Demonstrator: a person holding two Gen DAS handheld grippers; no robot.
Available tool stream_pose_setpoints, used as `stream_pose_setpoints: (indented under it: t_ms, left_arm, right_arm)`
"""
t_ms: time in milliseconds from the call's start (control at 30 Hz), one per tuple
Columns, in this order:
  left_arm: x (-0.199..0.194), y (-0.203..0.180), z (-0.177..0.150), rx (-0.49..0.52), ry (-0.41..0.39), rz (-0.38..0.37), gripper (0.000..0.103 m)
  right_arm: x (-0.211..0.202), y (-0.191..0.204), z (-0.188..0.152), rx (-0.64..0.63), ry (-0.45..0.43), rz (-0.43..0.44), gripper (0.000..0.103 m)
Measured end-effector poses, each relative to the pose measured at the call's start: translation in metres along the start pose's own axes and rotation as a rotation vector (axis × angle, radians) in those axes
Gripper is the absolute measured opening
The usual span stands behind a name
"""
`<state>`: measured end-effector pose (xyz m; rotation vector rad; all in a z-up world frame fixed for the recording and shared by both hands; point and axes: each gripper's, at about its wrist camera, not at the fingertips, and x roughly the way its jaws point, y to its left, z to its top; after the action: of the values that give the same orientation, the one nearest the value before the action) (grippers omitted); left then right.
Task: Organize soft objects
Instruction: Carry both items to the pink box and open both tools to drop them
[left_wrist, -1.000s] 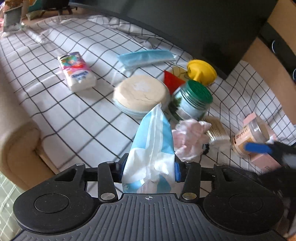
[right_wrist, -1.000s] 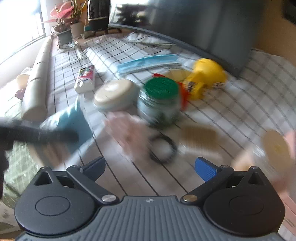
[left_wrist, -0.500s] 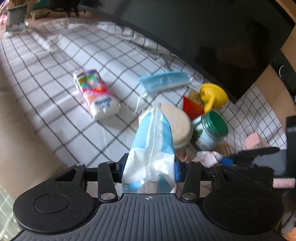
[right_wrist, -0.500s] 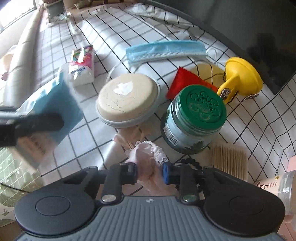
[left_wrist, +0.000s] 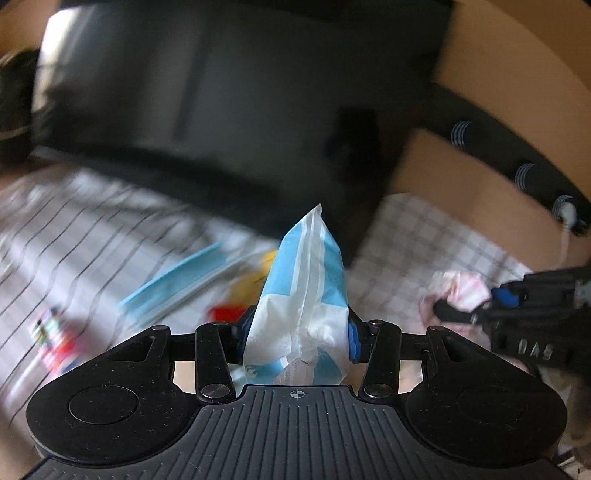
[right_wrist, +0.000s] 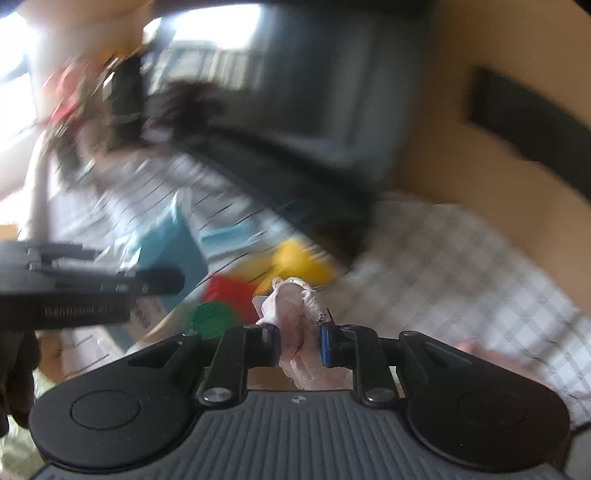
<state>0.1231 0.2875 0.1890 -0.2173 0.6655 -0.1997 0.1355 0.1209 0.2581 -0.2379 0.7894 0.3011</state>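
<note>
My left gripper (left_wrist: 297, 336) is shut on a blue-and-white tissue pack (left_wrist: 303, 291) and holds it up above the checked cloth. My right gripper (right_wrist: 299, 343) is shut on a crumpled pink cloth (right_wrist: 295, 306), also lifted; it shows at the right of the left wrist view (left_wrist: 458, 291). A blue face mask (left_wrist: 177, 277) and a colourful tissue packet (left_wrist: 51, 332) lie on the cloth to the left. Both views are blurred by motion.
A green-lidded jar (right_wrist: 214, 319), a red piece (right_wrist: 229, 291) and a yellow object (right_wrist: 295, 262) sit below the grippers. A large dark screen (left_wrist: 207, 110) stands behind the table. A tan wall (left_wrist: 461, 184) is at the right.
Both grippers have risen and tilted up from the table, each carrying its soft item. The right gripper, open a second ago, closed on the pink cloth and lifted it.
</note>
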Motion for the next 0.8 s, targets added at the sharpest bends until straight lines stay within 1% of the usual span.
stream_pose_setpoints:
  t_ms: [100, 200, 267, 400, 533, 667, 700, 767, 800]
  left_arm:
    - [0.012, -0.045, 0.010, 0.051, 0.003, -0.065, 0.050]
    - [0.030, -0.086, 0.015, 0.074, 0.030, -0.149, 0.050]
    - [0.046, -0.114, 0.014, 0.076, 0.060, -0.229, 0.050]
    - [0.080, -0.167, 0.006, 0.087, 0.134, -0.321, 0.050]
    - [0.128, -0.214, -0.010, 0.112, 0.227, -0.369, 0.050]
    - [0.163, -0.247, -0.030, 0.131, 0.277, -0.372, 0.051]
    - [0.171, -0.250, -0.033, 0.127, 0.278, -0.387, 0.051]
    - [0.190, -0.255, -0.038, 0.127, 0.261, -0.442, 0.051]
    - [0.204, -0.257, -0.044, 0.145, 0.263, -0.453, 0.052]
  right_arm:
    - [-0.030, -0.047, -0.001, 0.067, -0.054, -0.064, 0.019]
    - [-0.057, -0.094, -0.014, 0.145, -0.100, -0.121, 0.019]
    - [-0.070, -0.127, -0.025, 0.211, -0.122, -0.152, 0.019]
    - [-0.084, -0.180, -0.052, 0.319, -0.144, -0.210, 0.019]
    - [-0.080, -0.220, -0.080, 0.421, -0.137, -0.231, 0.019]
    - [-0.058, -0.253, -0.104, 0.521, -0.099, -0.227, 0.019]
    - [-0.049, -0.261, -0.109, 0.545, -0.085, -0.230, 0.022]
    - [-0.034, -0.273, -0.118, 0.585, -0.071, -0.235, 0.034]
    - [-0.027, -0.277, -0.121, 0.601, -0.071, -0.241, 0.046]
